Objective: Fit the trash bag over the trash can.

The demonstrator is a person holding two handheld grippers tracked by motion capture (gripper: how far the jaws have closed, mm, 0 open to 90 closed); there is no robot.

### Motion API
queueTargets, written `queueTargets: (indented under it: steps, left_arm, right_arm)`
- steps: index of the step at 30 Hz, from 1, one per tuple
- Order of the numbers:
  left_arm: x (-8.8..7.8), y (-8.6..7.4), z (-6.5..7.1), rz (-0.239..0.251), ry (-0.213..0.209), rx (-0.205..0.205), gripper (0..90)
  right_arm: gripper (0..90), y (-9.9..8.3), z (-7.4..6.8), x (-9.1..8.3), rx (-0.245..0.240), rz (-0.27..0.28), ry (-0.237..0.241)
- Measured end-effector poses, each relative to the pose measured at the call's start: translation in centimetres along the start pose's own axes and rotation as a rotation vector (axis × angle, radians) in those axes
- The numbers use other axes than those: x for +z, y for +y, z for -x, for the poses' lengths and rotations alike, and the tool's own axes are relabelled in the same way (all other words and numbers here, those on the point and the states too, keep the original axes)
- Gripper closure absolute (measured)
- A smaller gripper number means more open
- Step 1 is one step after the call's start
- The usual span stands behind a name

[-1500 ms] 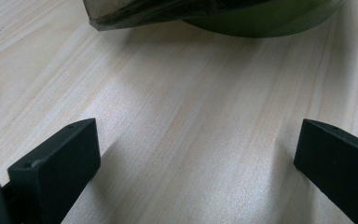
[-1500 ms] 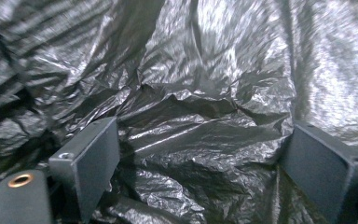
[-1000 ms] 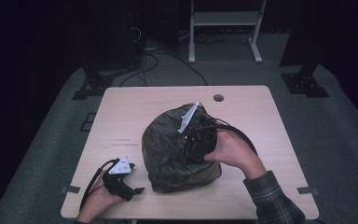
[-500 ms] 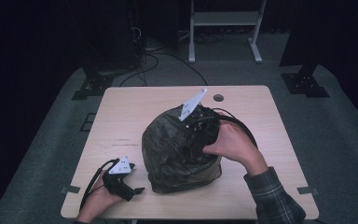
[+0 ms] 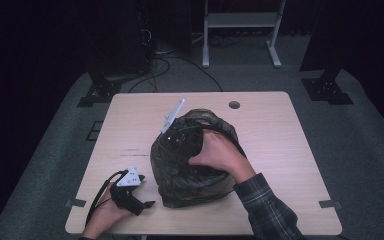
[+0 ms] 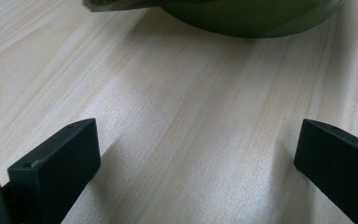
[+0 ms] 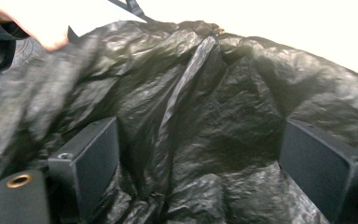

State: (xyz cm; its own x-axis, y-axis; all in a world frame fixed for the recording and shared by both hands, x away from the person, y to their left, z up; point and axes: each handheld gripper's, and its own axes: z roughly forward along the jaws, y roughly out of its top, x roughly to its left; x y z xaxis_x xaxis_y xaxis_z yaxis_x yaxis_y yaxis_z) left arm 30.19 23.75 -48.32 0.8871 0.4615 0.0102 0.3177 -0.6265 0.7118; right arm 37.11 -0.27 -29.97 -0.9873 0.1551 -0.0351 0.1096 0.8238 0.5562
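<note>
A dark, crinkled plastic bag (image 5: 190, 185) sits bulging in the middle of the wooden table (image 5: 280, 150). My right gripper (image 5: 172, 142) lies on the bag's upper left side, with a hand behind it and its grey plate sticking up. In the right gripper view its jaws (image 7: 198, 154) stand wide apart over wrinkled black plastic (image 7: 214, 93); a raised fold runs between them and the pads do not press on it. My left gripper (image 5: 145, 202) rests on the table at the front left, just beside the bag. Its jaws (image 6: 198, 140) are open over bare wood, with the bag's rounded edge (image 6: 251, 18) ahead.
A round cable hole (image 5: 234, 105) lies in the tabletop near the far edge. Behind the table stand a white-legged frame (image 5: 240, 20) and dark stand feet (image 5: 327, 87), with cables (image 5: 170, 60) on the grey floor. Bare wood lies left and right of the bag.
My right hand has slid its gripper leftward across the top of the bag, and the bag's top has shifted a little under it. The left gripper has not moved.
</note>
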Motion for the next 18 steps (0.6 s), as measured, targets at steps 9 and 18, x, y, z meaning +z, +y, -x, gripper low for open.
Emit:
queueTargets:
  steps: [9, 18]
  left_arm:
    - [0.0, 0.0, 0.0, -0.001, -0.001, 0.002, 0.0]
    - [0.0, 0.0, 0.0, 0.000, -0.002, 0.002, 0.0]
  right_arm:
    - [11.3, 0.1, 0.4, 2.7, 0.015, -0.103, 0.013]
    - [11.3, 0.0, 0.4, 2.8, 0.017, -0.119, 0.010]
